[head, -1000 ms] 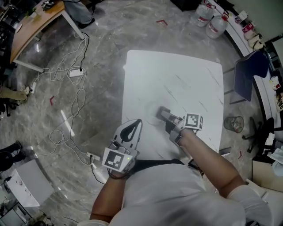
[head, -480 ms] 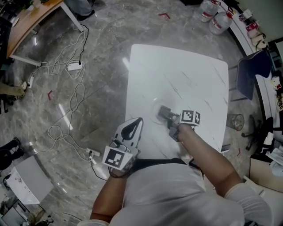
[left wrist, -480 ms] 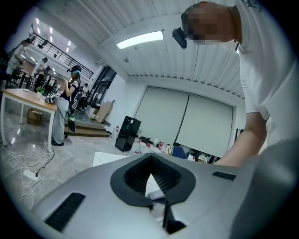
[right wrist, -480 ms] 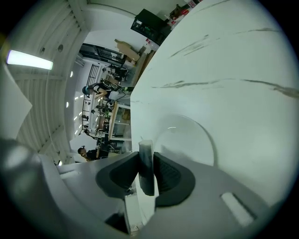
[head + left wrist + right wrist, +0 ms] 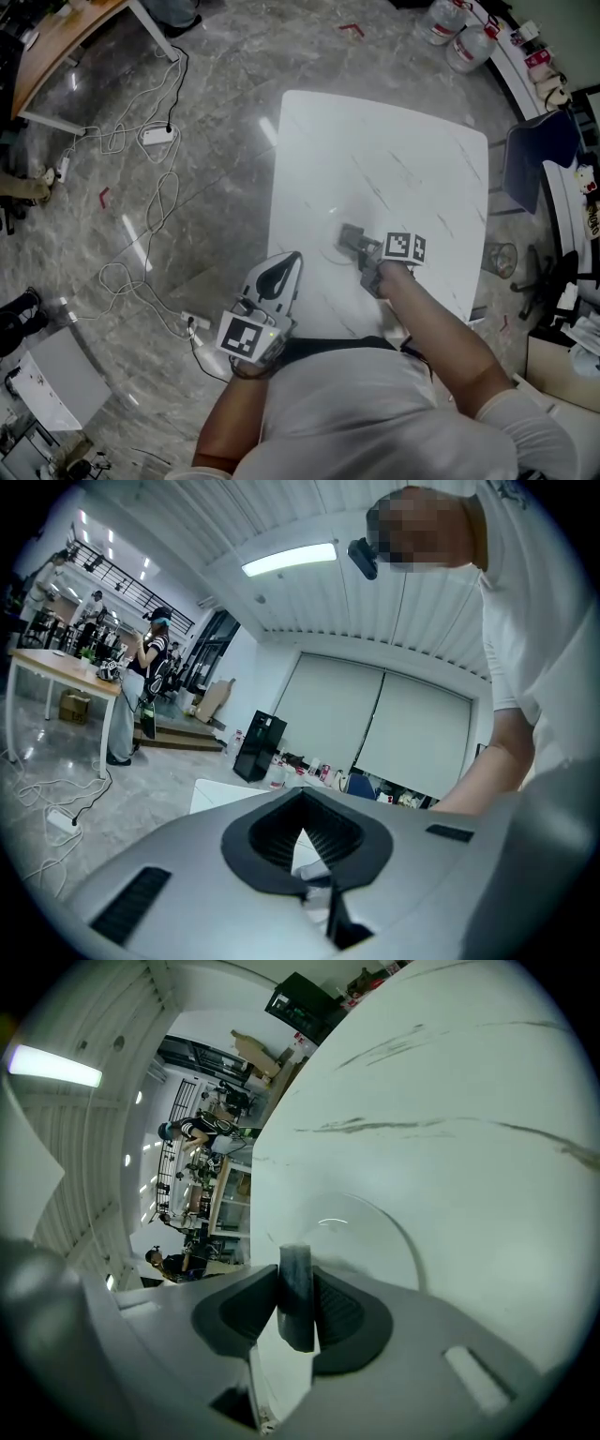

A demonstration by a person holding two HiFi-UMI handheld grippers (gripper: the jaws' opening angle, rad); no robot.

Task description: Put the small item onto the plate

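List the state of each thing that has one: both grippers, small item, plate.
left gripper: fingers shut, empty, off the table's near edge.
right gripper: fingers shut on the small item, over the plate.
small item: clamped between the fingers, not yet released.
plate: flat on the white table, nothing lying in it.

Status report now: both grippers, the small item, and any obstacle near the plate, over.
Left gripper shut, empty, held near the body. Right gripper shut on small dark item, over the plate. Nothing else seen on the table.
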